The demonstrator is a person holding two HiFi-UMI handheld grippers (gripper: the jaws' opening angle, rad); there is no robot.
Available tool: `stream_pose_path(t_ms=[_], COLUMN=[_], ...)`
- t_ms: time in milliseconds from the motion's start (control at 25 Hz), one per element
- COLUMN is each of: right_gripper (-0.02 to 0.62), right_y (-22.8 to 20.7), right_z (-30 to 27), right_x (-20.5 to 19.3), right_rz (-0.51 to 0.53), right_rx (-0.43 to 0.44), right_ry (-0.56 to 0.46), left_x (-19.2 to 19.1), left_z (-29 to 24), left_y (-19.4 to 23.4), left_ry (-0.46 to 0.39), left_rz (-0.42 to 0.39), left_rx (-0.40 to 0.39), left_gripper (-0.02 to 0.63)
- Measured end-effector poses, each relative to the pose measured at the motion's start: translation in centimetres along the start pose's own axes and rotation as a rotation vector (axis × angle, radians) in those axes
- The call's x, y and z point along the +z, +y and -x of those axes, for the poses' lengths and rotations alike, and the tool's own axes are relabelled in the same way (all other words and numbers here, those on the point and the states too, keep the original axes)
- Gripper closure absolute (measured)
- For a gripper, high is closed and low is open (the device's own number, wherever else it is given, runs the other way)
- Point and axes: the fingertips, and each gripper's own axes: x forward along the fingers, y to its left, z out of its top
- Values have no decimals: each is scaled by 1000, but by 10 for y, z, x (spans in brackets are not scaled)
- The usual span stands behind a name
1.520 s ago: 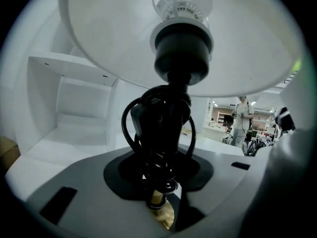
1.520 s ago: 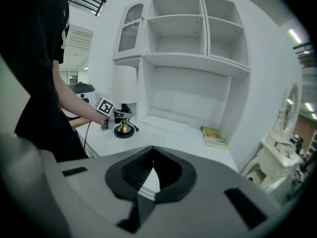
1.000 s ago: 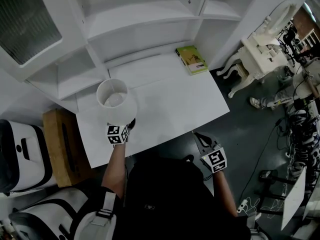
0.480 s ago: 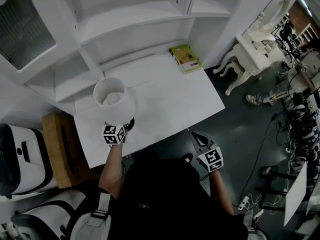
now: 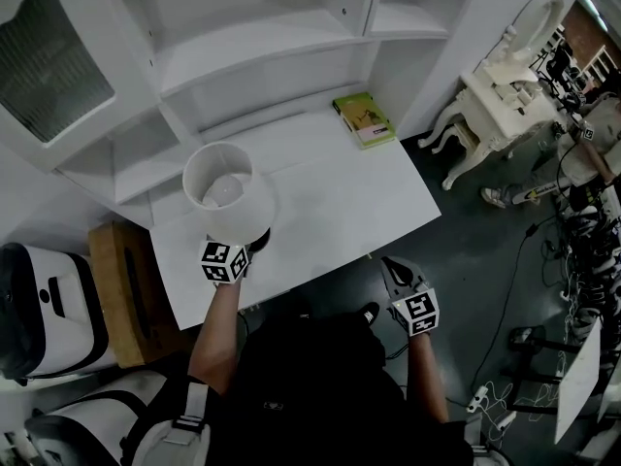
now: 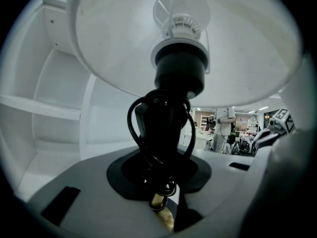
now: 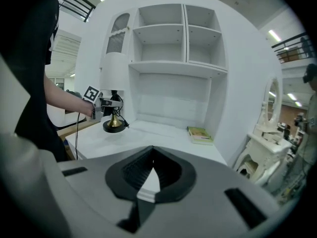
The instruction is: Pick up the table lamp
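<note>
The table lamp has a white drum shade (image 5: 228,187), a black socket and a brass stem wound with black cord (image 6: 163,133). My left gripper (image 5: 247,246) is shut on that stem below the shade, near the front left of the white desk (image 5: 340,202). In the right gripper view the lamp (image 7: 114,83) hangs from that gripper, its brass base (image 7: 114,127) just over the desk top. My right gripper (image 5: 398,272) hovers off the desk's front edge, its jaws (image 7: 151,175) shut with nothing in them.
A green book (image 5: 365,119) lies at the desk's back right corner. White shelves rise behind the desk. A wooden side table (image 5: 121,289) stands at the left, an ornate white dressing table (image 5: 505,95) at the right. Cables lie on the dark floor.
The left gripper has risen with the lamp, so the shade looks larger and closer in the head view. The right gripper has drifted slightly to the right.
</note>
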Motion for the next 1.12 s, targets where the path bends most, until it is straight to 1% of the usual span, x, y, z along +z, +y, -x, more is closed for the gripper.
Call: stream_pose_path(t_ms=[160,320,680,880,1120], right_gripper=[588,588,589,589,589], right_y=[-6,-7,15,20,18], right_z=[-2,-8,-28,-35,-33], right_x=[2,0,10,18,16], right_rz=[-15,-35,-25,6,15], right_rx=[-18,-21,34,57,61], right_ry=[-10,-12,-25,-32,-17], left_x=[8,17,44,50,49], left_z=[6,15,41,51,60], left_y=[-7,-12,-8,1,4], left_ry=[21,24,-2,6,14], left_rz=[-17,-17,45,34,41], left_rx=[-36,-52,-26,-7,-1], left_gripper=[505,505,505,505,505])
